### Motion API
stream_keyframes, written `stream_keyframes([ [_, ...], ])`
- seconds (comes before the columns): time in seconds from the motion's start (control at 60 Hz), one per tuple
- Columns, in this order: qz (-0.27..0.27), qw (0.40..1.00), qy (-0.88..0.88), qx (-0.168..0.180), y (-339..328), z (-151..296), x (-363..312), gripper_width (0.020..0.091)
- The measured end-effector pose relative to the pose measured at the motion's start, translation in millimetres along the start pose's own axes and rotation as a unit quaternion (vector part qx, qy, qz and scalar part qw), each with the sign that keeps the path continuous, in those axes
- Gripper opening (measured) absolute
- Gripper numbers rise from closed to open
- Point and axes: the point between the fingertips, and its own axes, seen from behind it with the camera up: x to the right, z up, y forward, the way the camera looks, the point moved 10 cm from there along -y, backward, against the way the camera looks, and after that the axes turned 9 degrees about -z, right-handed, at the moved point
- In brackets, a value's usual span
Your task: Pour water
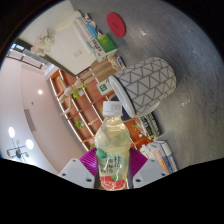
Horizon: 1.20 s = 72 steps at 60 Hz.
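A clear plastic bottle (113,148) with a white cap, pale yellowish liquid and a label with a red patch near its base stands between my two fingers. My gripper (112,166) is shut on the bottle, with a purple pad (90,160) pressing on each side. The whole view is tilted, and the bottle is held up off the surface. Just beyond the bottle's cap stands a white container with a black zigzag pattern (146,80). No water stream shows.
A wooden shelf unit (84,88) with small items stands beyond the bottle. A grey counter (180,40) carries a red round lid (117,24) and coloured objects (104,40). A white wall and ceiling lights fill the other side.
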Motion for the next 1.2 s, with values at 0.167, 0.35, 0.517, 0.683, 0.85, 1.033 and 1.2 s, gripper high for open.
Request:
stream_keyframes([
  [0.167,-0.01,0.994,-0.112,0.0,-6.4,-14.2,-17.1,0.0381],
  [0.35,-0.026,0.888,-0.456,0.05,-16.2,-17.2,-69.3,0.0383],
  [0.517,-0.051,0.709,-0.691,0.129,-24.9,7.1,-113.5,0.0382],
  [0.683,-0.122,0.536,-0.809,0.211,-30.2,59.2,-138.3,0.0393],
  [0.85,-0.182,0.473,-0.828,0.24,-32.8,118.4,-140.4,0.0394],
  [1.033,-0.208,0.496,-0.807,0.245,-23.1,180.9,-118.7,0.0393],
  [1.2,-0.242,0.479,-0.813,0.226,-11.4,225.7,-90.0,0.0393],
])
